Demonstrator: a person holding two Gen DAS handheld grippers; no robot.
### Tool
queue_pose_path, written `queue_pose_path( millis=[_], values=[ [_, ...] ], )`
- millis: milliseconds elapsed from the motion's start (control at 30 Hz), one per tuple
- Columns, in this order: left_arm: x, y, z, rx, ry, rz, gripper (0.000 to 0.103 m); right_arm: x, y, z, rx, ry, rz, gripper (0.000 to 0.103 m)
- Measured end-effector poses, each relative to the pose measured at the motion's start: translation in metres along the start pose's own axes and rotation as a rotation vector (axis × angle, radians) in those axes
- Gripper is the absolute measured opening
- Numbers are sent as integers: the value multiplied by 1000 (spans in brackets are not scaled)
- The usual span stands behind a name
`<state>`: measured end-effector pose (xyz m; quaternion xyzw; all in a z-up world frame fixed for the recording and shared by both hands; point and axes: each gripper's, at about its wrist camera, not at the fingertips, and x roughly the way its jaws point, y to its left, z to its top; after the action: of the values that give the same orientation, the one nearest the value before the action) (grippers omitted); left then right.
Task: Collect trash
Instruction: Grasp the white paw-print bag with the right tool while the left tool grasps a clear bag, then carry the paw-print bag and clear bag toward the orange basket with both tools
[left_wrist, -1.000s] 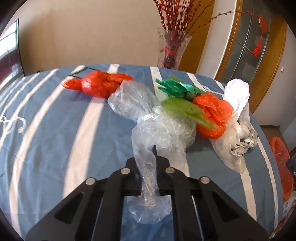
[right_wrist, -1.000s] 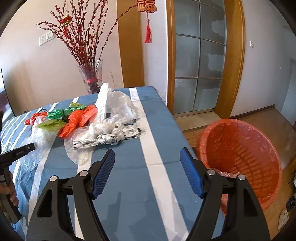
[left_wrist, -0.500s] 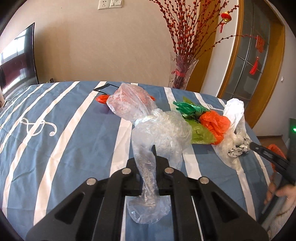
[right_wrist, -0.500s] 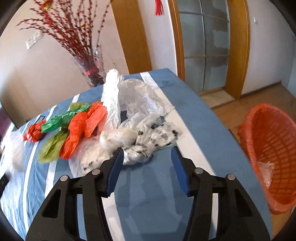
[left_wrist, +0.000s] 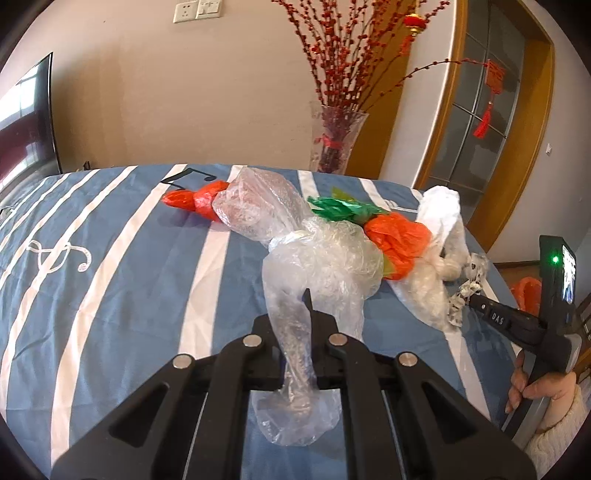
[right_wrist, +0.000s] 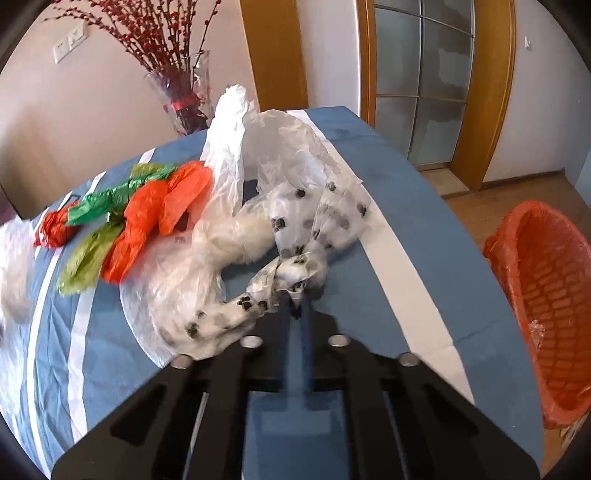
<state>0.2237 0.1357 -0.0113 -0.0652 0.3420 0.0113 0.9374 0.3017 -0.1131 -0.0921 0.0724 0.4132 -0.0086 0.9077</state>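
On the blue striped tablecloth (left_wrist: 110, 266) a row of knotted plastic bags lies waiting to be binned, and the step in hand looks like the pick-up of two of them at once. The left gripper (left_wrist: 301, 325) is clamped on the neck of the clear bag (left_wrist: 325, 266), whose tail hangs out below the jaws. The right gripper (right_wrist: 295, 306) has its blue pads pinched together on the knot of the spotted bag (right_wrist: 295, 236), which rests on the cloth at the near end of the row, just beside the white bag (right_wrist: 236, 147) and the orange bag (right_wrist: 147, 218). A green bag (right_wrist: 110, 203) and a red bag (right_wrist: 55, 229) lie further along. The orange waste basket (right_wrist: 546, 295) stands on the floor off the right edge of the table, well apart from the bags. The next move probably calls for lifting the spotted bag clear without dragging its neighbours, then swinging it over the basket. A second earlier the right gripper's jaws stood wide over bare cloth, short of the bags; they have just been closing, now with the spotted knot between them. The left gripper's hold on the clear bag is unchanged.
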Motion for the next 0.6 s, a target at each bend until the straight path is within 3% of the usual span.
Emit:
queue_pose_path(
  millis=[600],
  values=[
    [-14,-63,0,87,-20,-79,8,-70,-58,-5,14,-134,-18,4]
  ],
)
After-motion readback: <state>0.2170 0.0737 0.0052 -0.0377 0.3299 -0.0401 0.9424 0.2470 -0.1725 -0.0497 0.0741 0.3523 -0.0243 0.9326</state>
